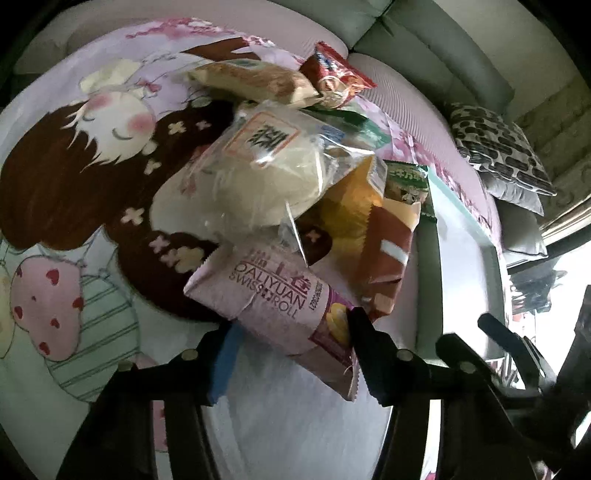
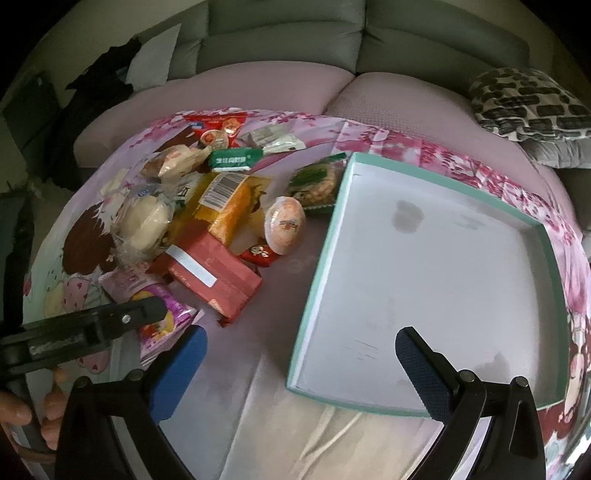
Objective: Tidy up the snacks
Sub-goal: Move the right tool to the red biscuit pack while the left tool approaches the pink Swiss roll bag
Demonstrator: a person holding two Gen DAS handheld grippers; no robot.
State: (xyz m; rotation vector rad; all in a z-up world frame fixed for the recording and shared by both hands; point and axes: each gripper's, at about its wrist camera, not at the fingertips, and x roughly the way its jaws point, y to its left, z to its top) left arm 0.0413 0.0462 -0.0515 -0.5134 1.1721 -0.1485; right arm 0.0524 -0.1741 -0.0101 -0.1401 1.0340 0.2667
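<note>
A pile of snack packets lies on a cartoon-print cloth (image 1: 74, 177). My left gripper (image 1: 291, 336) is shut on a pink Swiss roll packet (image 1: 273, 295), which also shows in the right wrist view (image 2: 155, 299) with the left gripper (image 2: 92, 325) on it. Behind it lie a clear-wrapped bun (image 1: 255, 177), an orange packet (image 1: 351, 210) and a red-brown packet (image 1: 388, 266). My right gripper (image 2: 301, 350) is open and empty, over the near left corner of a teal-rimmed white tray (image 2: 317, 266).
More snacks sit left of the tray: a red box (image 2: 214, 273), an orange packet (image 2: 229, 206), an egg-shaped snack (image 2: 286, 225), green packets (image 2: 317, 181) and a red packet (image 2: 214, 129). A sofa back (image 2: 288, 33) and a patterned cushion (image 2: 528, 103) lie behind.
</note>
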